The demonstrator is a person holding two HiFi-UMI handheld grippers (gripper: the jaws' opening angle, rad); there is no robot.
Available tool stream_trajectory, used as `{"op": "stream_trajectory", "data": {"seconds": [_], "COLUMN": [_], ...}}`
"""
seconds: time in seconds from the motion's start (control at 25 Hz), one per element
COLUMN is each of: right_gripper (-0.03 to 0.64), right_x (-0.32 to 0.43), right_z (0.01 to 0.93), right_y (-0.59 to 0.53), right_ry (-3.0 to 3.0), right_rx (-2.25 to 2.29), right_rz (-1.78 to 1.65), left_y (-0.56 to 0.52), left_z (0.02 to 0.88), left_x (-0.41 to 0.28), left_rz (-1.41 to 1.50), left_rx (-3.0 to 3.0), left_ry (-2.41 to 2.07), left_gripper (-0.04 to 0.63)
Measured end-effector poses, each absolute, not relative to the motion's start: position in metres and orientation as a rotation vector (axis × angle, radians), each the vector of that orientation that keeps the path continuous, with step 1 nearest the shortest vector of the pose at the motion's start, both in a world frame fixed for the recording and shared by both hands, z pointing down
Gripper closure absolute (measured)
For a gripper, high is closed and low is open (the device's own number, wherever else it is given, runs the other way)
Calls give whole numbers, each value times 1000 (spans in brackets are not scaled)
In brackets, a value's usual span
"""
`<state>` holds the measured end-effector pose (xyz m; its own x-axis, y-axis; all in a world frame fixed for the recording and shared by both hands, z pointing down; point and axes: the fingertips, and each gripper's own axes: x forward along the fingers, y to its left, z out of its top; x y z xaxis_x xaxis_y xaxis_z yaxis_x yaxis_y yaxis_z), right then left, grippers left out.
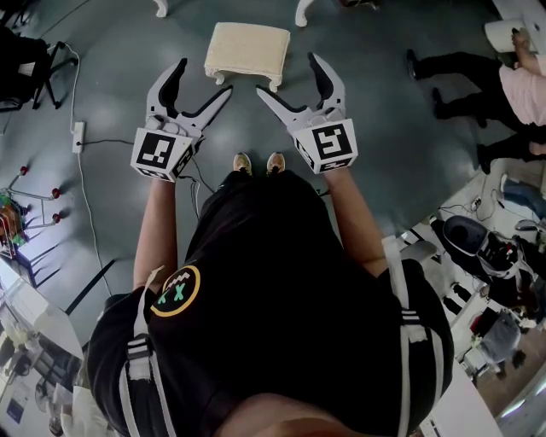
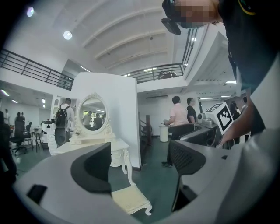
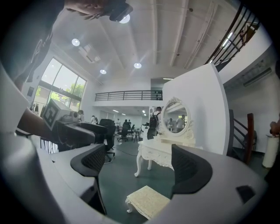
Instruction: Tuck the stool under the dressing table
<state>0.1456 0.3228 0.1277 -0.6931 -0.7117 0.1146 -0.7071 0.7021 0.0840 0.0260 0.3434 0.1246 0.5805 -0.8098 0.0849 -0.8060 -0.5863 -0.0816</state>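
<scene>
A cream cushioned stool (image 1: pixel 247 49) with white carved legs stands on the dark green floor in front of my feet. Beyond it, at the top edge of the head view, only two white legs of the dressing table (image 1: pixel 303 10) show. My left gripper (image 1: pixel 205 78) and right gripper (image 1: pixel 287 75) are held level above the floor, just short of the stool, both open and empty. In the left gripper view the stool (image 2: pixel 131 199) lies low between the jaws, before the dressing table (image 2: pixel 118 148) with its oval mirror (image 2: pixel 92 113). The right gripper view shows the stool (image 3: pixel 148 201) and the table (image 3: pixel 157 153).
A white partition wall (image 2: pixel 124 113) stands behind the dressing table. People (image 1: pixel 478 94) stand at the right, with equipment (image 1: pixel 486 247) below them. A power strip (image 1: pixel 78 136) with a cable lies on the floor at the left, near a black chair (image 1: pixel 26 60).
</scene>
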Motion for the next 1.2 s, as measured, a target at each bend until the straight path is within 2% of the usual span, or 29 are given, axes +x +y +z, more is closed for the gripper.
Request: {"op": "stream_trajectory", "data": {"seconds": [0.12,0.2,0.92,1.2], "right_gripper": [64,53,51,51], "right_x": [144,142,154,186], "right_z": [129,130,137,153], "right_y": [320,320,325,329], "right_ry": [-2764,-2761,-2762,-2760], "right_rx": [1162,1156,1137,1117], "right_rz": [-38,-33,-20,0], "left_y": [343,344,349,356], "left_z": [126,127,136,148], "left_x": [26,29,41,72], "left_rz": [-228,-254,-299,-366], "left_rx": [-2728,-2726,-2719,-2705], "left_ry": [1391,1363,1429,1425], "left_gripper": [152,146,146,146]}}
